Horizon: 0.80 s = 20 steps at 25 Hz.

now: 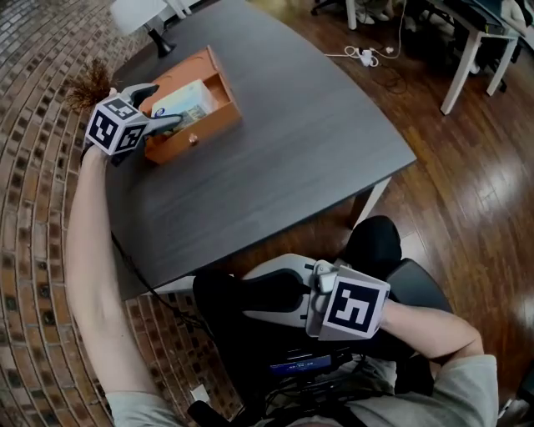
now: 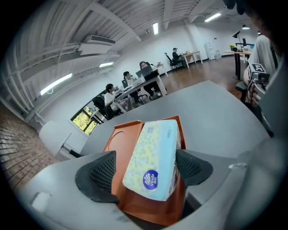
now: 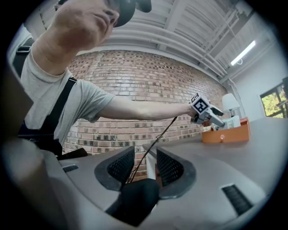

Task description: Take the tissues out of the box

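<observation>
Tissue pack (image 2: 153, 157) is lying in the orange box (image 2: 148, 211) on the grey table (image 1: 317, 125). We are holding the left gripper (image 2: 146, 170) spread astride it, not squeezing. A lamp (image 1: 138, 12) is standing just beyond the box. Our right gripper (image 3: 140, 165) is idling off the table, jaws slightly parted, empty.

The light was bright and even. It fell from ceiling strip lights (image 2: 155, 28) and from a window (image 2: 83, 120) that burned pale. My dark worktop (image 1: 317, 142) carried a dull sheen and only faint, soft shadows, while the space beneath its near edge sank into gloom. Both gripper views were round fisheye pictures ringed in black, with the ceiling beams bowed. Close to the lenses, my left gripper (image 2: 145, 152) and right gripper (image 3: 145, 150) looked soft, and farther things looked crisper. In the head view the brick wall (image 1: 33, 250) curved along the worktop's left edge.
</observation>
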Available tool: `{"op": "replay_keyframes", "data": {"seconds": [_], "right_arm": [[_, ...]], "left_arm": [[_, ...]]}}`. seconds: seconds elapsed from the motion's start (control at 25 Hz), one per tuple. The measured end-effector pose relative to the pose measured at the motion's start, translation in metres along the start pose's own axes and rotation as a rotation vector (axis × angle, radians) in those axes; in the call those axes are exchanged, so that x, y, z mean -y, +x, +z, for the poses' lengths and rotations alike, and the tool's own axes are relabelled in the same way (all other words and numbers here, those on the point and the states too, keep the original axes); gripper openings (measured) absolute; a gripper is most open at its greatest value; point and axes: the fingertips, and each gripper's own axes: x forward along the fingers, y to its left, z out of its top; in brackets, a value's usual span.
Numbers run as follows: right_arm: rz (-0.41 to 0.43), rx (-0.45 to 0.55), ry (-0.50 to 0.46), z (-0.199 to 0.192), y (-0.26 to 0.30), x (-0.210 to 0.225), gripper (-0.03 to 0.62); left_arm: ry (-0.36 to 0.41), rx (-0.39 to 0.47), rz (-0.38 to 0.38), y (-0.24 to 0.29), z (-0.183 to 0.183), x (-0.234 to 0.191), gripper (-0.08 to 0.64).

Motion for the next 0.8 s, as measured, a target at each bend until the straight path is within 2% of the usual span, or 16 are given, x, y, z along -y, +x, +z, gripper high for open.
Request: {"op": "replay_keyframes", "data": {"seconds": [0.2, 0.4, 0.52, 0.6, 0.8], "right_arm": [[-0.007, 0.005, 0.016, 0.0, -0.002, 0.003, 0.163], [-0.009, 0.012, 0.023, 0.001, -0.004, 0.007, 0.163], [-0.01, 0.013, 0.03, 0.001, -0.005, 0.008, 0.163], [-0.009, 0.014, 0.034, 0.001, -0.005, 0.008, 0.163], [-0.009, 0.019, 0.038, 0.001, -0.006, 0.011, 0.163]], "left_arm": [[0.026, -0.084, -0.092, 0.009, -0.003, 0.001, 0.442], [0.113, -0.204, -0.217, 0.017, -0.011, 0.016, 0.442], [0.173, -0.262, -0.221, 0.029, -0.018, 0.017, 0.44], [0.18, -0.278, -0.22, 0.034, -0.021, 0.016, 0.44], [0.177, -0.257, -0.262, 0.038, -0.022, 0.02, 0.411]]}}
